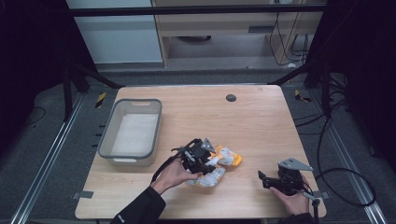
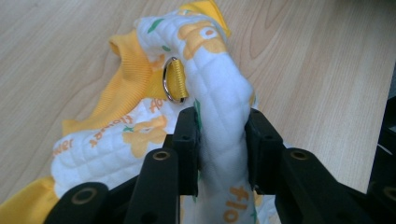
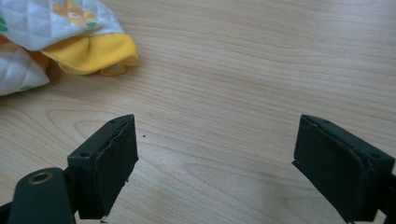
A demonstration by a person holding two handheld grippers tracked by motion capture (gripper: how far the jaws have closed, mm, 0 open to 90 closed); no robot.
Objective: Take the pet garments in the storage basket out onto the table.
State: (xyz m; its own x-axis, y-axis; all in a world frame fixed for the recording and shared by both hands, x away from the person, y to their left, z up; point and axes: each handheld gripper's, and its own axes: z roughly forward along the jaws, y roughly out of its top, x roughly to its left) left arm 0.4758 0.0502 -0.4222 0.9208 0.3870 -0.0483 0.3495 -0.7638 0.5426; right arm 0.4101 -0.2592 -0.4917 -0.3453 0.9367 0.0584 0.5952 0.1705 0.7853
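A small quilted white garment with yellow flower prints and yellow ribbed trim lies crumpled near the table's front middle. My left gripper rests on it from the left. In the left gripper view a raised fold of the garment stands between the jaws of the left gripper, and both pads touch it; a metal ring on a yellow loop sits just beyond the jaws. My right gripper lies open near the front right, and its jaws are wide apart over bare wood. A corner of the garment shows up left of them.
A grey plastic bin with a white lining stands at the table's left side. A small dark round disc sits in the wooden table near its far edge. Cables run on the floor to the right.
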